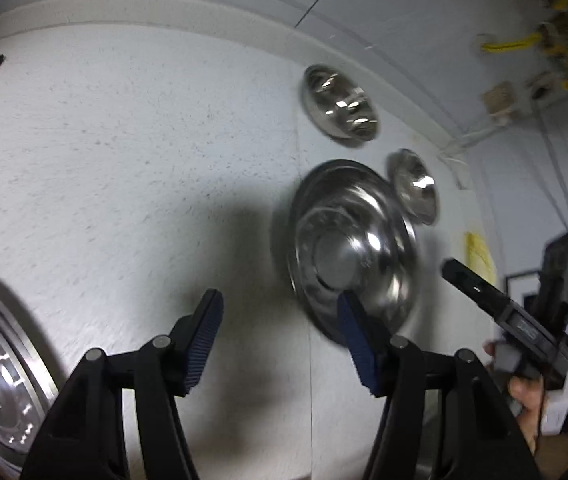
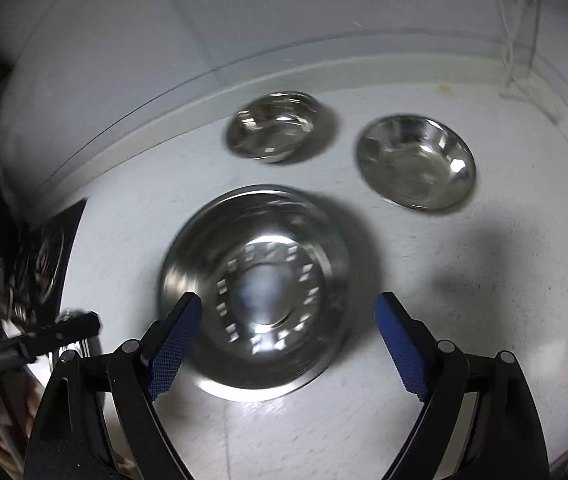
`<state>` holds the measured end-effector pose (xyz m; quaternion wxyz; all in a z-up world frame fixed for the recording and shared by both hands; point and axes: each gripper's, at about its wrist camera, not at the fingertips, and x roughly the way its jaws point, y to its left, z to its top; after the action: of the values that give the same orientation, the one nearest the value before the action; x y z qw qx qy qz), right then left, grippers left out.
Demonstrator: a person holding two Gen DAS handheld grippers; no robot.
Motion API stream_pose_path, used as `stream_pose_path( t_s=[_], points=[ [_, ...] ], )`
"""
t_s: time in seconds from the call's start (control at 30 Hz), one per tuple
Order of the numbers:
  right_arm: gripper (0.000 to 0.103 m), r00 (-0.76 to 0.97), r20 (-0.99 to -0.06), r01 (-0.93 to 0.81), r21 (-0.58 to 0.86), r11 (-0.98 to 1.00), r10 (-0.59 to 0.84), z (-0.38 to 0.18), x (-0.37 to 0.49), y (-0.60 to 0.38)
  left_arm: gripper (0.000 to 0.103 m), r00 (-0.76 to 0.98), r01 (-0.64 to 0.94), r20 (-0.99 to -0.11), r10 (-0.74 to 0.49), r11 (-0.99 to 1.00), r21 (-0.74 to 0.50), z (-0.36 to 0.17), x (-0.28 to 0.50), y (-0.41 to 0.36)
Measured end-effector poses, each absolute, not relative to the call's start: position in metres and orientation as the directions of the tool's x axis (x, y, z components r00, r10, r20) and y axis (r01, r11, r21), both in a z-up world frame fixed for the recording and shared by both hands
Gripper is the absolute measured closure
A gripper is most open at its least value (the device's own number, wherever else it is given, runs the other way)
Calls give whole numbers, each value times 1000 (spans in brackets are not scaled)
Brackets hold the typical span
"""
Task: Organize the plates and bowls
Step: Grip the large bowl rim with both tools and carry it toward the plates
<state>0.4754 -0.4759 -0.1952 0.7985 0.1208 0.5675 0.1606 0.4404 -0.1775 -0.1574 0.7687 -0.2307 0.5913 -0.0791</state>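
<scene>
Right gripper (image 2: 286, 344): jaws wide, empty, above the large steel plate (image 2: 260, 288). Left gripper (image 1: 280, 340): jaws wide, empty. Two small bowls (image 2: 416, 162) lie beyond. Risk: pads may slip off the thin, slick rim.

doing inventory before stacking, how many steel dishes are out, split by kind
large steel plates: 2, one by the right tongs, one at the left view's edge
small steel bowls: 2, one by the wall, one to its right
total: 4
</scene>
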Motion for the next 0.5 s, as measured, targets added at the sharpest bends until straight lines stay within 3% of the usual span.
stream_pose_path(
  t_s=[0.2, 0.3, 0.4, 0.5],
  points=[
    [21, 190, -886, -143, 402, 905, 423, -232, 503, -483, 45, 272, -171, -890, -367, 891, -420, -187, 473, -204],
    [51, 153, -891, -151, 406, 901, 427, -244, 508, -480, 46, 247, -169, -897, -366, 895, -412, -196, 479, -213],
    [66, 112, -883, -129, 443, 887, 457, -258, 511, -482, 48, 216, -162, -908, -359, 904, -396, -205, 486, -220],
    [90, 80, -862, -100, 493, 864, 501, -272, 512, -486, 69, 194, -162, -913, -359, 906, -391, -214, 492, -223]
  ],
)
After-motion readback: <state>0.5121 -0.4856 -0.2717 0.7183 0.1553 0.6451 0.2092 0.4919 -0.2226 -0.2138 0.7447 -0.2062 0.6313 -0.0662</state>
